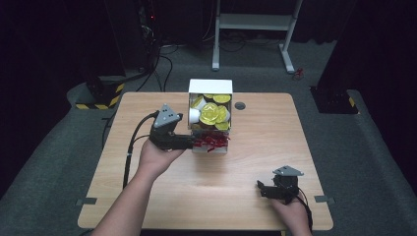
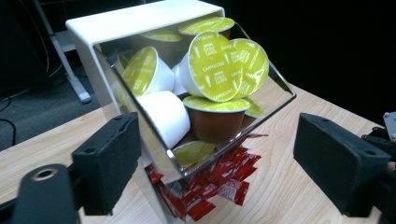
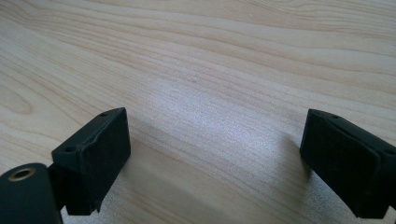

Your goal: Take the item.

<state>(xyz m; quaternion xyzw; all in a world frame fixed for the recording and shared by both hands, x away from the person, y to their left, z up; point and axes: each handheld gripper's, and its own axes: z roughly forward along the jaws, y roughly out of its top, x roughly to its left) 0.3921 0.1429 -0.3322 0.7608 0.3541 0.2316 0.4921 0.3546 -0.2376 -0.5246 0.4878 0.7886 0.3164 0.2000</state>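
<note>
Left tool (image 1: pixel 189 142) gaping beside dispenser (image 1: pixel 210 86) front edge, bare table (image 1: pixel 246 172) rightward

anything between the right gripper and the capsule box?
No: in the high view only bare wooden table lies between the right gripper and the capsule box. The right gripper view has bare wood ahead of its open jaws.

Glossy mirrored dispenser (image 2: pixel 154 135); matt foam fingers (image 2: pixel 109 163); smooth wood table (image 3: pixel 210 60).

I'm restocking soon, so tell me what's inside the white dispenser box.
The white dispenser box holds yellow-lidded coffee capsules on top, some white, some brown. Red sachets lie in the tray below. Anything deeper under the pile is covered.
</note>
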